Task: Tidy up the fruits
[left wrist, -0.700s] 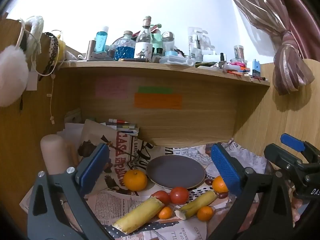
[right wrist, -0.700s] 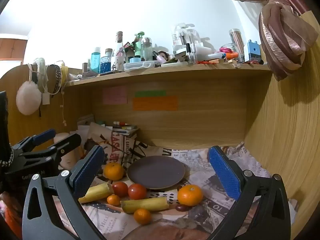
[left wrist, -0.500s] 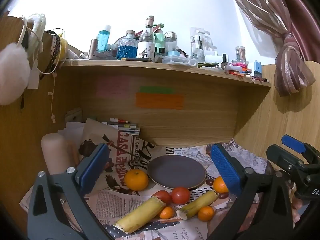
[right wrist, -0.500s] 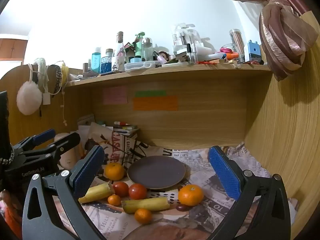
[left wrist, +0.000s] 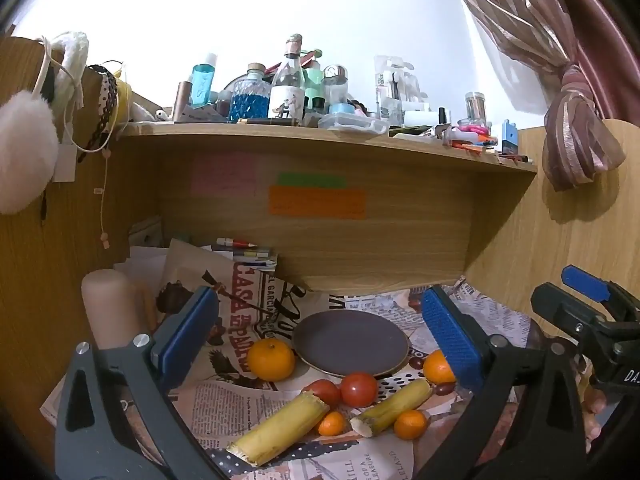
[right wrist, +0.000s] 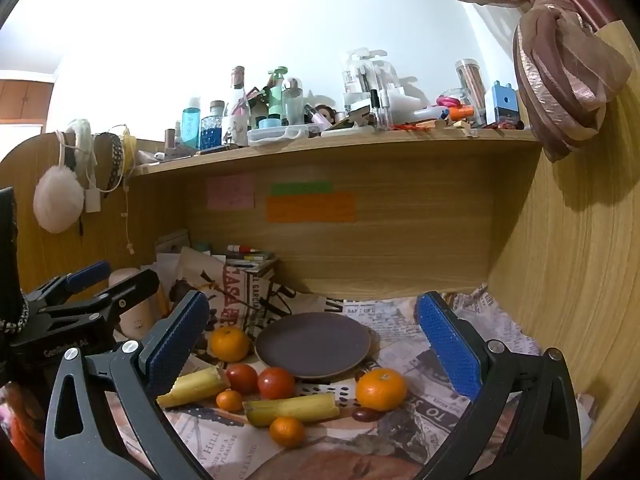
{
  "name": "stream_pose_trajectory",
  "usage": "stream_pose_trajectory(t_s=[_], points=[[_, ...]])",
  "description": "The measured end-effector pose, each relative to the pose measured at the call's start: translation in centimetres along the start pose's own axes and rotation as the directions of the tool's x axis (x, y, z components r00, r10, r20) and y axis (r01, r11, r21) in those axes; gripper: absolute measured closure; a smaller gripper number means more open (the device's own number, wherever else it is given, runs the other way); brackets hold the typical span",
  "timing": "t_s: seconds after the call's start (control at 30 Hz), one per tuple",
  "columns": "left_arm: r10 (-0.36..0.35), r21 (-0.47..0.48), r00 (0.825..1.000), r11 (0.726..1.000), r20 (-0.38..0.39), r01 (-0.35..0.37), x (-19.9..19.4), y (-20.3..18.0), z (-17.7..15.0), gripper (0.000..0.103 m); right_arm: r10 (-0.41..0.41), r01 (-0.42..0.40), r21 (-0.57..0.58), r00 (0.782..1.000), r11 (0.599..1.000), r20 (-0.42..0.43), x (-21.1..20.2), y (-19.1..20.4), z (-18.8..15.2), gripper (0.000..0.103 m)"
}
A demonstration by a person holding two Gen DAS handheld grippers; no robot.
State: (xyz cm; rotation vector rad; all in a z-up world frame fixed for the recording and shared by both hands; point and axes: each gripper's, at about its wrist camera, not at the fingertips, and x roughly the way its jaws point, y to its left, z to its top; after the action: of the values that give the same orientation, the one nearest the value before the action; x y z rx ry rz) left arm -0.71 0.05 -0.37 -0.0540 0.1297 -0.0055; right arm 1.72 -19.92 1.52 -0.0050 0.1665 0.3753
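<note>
Fruit lies on newspaper around an empty dark round plate (left wrist: 351, 343) (right wrist: 313, 344). Left of the plate sits a large orange (left wrist: 271, 359) (right wrist: 229, 343); another orange (right wrist: 381, 389) (left wrist: 437, 367) lies to its right. Two red tomatoes (left wrist: 359, 389) (right wrist: 276, 382) rest in front of the plate, with two yellow cane pieces (left wrist: 280, 427) (right wrist: 291, 406) and two small tangerines (left wrist: 410, 424) (right wrist: 286, 431). A dark date (right wrist: 363, 413) lies by the right orange. My left gripper (left wrist: 320, 336) and right gripper (right wrist: 316, 340) hover above the fruit, both open and holding nothing.
A wooden shelf (left wrist: 320, 136) crowded with bottles overhangs the desk. Wooden walls close in at the left and right (right wrist: 560, 280). A cream cylinder (left wrist: 108, 308) and a stack of papers (left wrist: 244, 252) stand at the back left. A tied curtain (left wrist: 576, 152) hangs at the right.
</note>
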Motion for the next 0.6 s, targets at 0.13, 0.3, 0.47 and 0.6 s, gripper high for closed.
stream_pose_trajectory(t_s=[0.13, 0.3, 0.47, 0.6], points=[[-0.002, -0.001, 1.000, 1.000, 0.001, 0.002, -0.2, 0.1, 0.3, 0.000, 0.000, 0.000, 0.001, 1.000, 1.000, 0.001, -0.3, -0.1, -0.1, 0.000], [-0.008, -0.010, 1.000, 1.000, 0.000, 0.008, -0.5, 0.0, 0.4, 0.000, 0.000, 0.000, 0.002, 1.000, 1.000, 0.003, -0.6, -0.2, 0.1, 0.000], [-0.007, -0.004, 1.000, 1.000, 0.006, 0.007, -1.0, -0.2, 0.6, 0.000, -0.001, 0.000, 0.012, 1.000, 1.000, 0.014, -1.4, -0.3, 0.3, 0.000], [-0.005, -0.002, 1.000, 1.000, 0.014, 0.005, -1.4, -0.5, 0.6, 0.000, -0.001, 0.001, 0.011, 1.000, 1.000, 0.015, -1.7, -0.3, 0.3, 0.000]])
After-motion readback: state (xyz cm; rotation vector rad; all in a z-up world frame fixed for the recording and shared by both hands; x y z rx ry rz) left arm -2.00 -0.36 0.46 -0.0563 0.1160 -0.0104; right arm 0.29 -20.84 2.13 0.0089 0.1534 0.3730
